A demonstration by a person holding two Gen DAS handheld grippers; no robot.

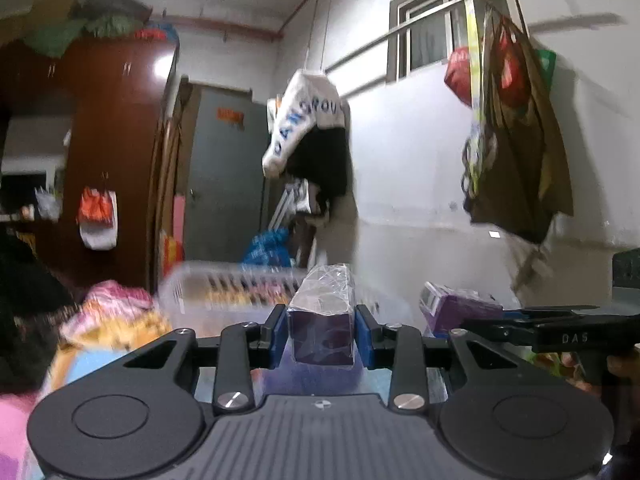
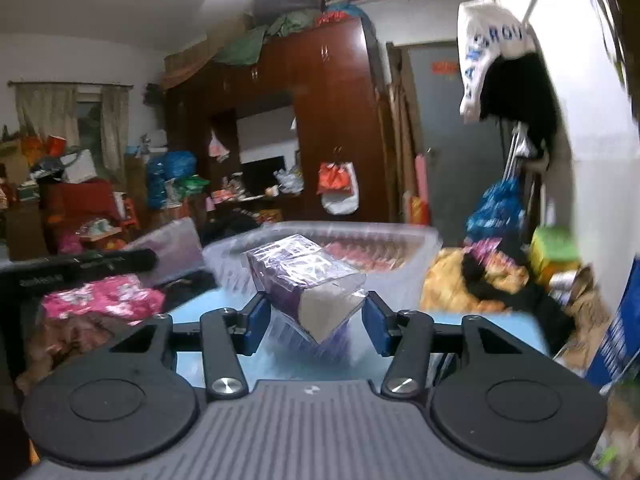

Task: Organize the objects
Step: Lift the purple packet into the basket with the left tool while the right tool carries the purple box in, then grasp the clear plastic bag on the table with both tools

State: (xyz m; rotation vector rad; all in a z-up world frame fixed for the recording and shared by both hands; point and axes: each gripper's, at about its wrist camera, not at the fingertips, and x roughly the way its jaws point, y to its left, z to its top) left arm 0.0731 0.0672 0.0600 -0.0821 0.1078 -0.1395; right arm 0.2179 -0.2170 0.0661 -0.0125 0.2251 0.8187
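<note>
My left gripper is shut on a purple box wrapped in clear film, held end-on between the blue pads, in front of a clear plastic basket. My right gripper is shut on a second purple film-wrapped box, tilted with a corner pointing down, in front of the same basket. From the left wrist view the right gripper shows side-on at the right with its purple box. The left gripper's black body shows at the left of the right wrist view.
The basket stands on a light blue surface among piled clothes: pink cloth at left, yellow and black cloth at right. A brown wardrobe, a grey door and hanging bags are behind.
</note>
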